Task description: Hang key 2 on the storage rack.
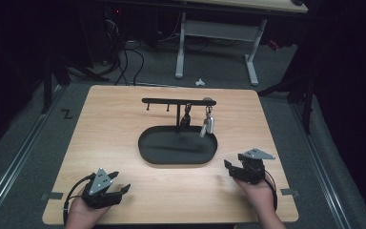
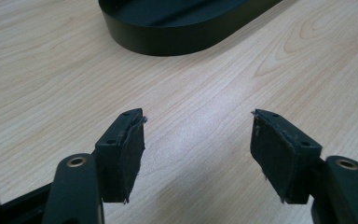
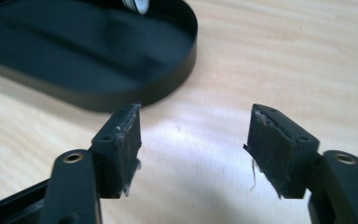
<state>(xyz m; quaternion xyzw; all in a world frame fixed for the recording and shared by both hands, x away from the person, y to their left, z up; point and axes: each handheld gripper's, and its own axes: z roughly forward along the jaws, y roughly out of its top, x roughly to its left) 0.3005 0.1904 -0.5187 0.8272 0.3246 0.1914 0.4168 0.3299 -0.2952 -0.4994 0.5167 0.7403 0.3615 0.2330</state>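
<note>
My right hand-held gripper (image 1: pixel 238 168) sits low over the counter (image 1: pixel 124 119), jaws spread wide with nothing between the pads (image 3: pixel 126 149). My left hand-held gripper (image 1: pixel 116 187) rests at the near edge, its jaws likewise apart and empty. Both stand back from the work so that the black oval tray (image 1: pixel 147 155), ahead of both grippers and between them, stays free to reach. The tray's near rim shows just beyond each set of jaws. From its far side rises a T-shaped rack (image 1: pixel 178 101). A silver key fob (image 1: pixel 208 123) and a dark fob (image 1: pixel 186 118) hang on the arm ahead of my right gripper, dangling above the tray, presumably so that a slipped piece is caught. The other arm's hooks (image 1: pixel 157 108) are bare.
</note>
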